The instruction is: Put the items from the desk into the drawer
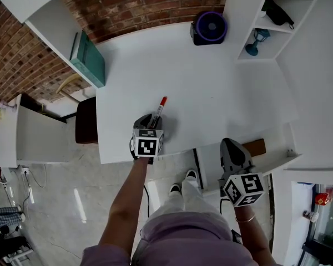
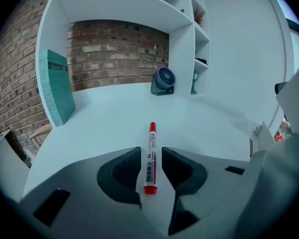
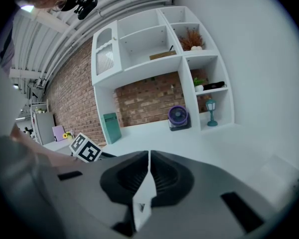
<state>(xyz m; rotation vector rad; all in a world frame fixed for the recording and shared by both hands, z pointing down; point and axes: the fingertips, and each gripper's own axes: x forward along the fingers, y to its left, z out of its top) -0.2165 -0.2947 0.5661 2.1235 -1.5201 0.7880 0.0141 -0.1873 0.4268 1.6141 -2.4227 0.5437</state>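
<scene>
The left gripper straddled a red-capped marker lying near the front edge of the white desk, its jaws apart and not pressing it, while the right gripper was closed on nothing and a purple fan sat at the back.

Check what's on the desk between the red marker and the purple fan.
Nothing: bare white desk runs from the marker to the fan, shown in the left gripper view and head view.
</scene>
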